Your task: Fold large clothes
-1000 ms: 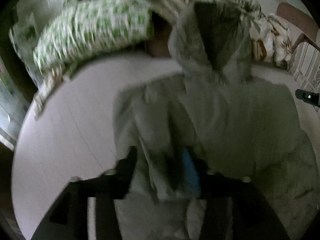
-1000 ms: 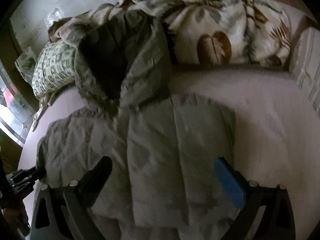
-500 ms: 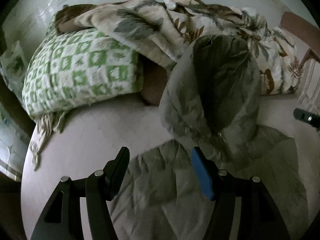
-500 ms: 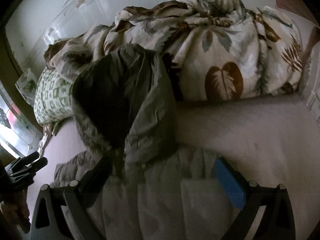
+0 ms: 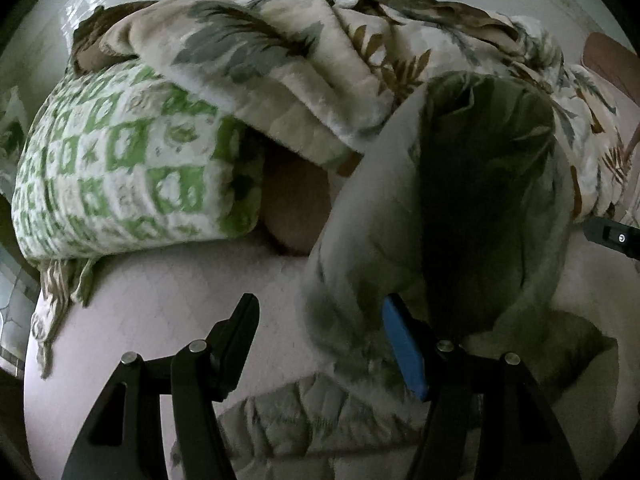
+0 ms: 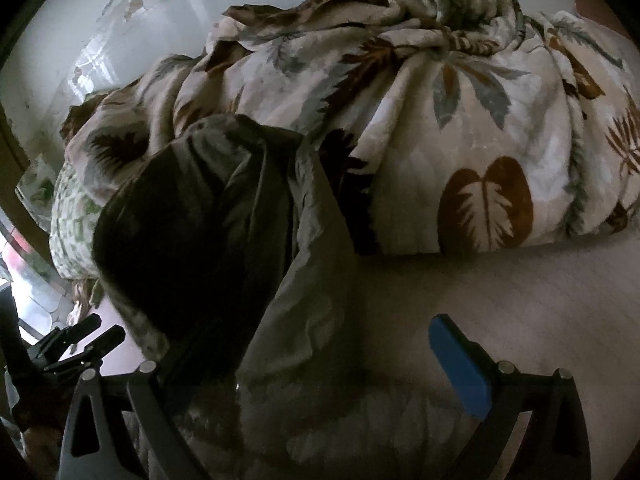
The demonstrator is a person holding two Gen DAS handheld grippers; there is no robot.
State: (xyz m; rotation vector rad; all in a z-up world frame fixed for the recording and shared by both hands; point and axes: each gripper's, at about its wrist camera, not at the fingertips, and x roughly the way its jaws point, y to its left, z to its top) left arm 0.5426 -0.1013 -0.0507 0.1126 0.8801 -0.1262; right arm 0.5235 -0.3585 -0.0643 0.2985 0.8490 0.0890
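The quilted hooded jacket [image 5: 460,208] lies on the bed [image 5: 160,304], soft, bulky and limp, best gripped at the hood rim [image 6: 316,264], with left gripper [image 5: 320,344] and right gripper [image 6: 296,364] both spread, empty.

My two wrist views sit low over the bed [image 5: 160,312], close, facing the headboard end; both share the jacket hood [image 5: 472,200] [image 6: 192,232] and leaf-print quilt [image 5: 288,68] [image 6: 460,128].

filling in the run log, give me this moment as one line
task: fold large clothes | item: grey-green hooded padded jacket on pale bed sheet | left gripper: jaws open | right gripper: jaws open | fold: unfinished
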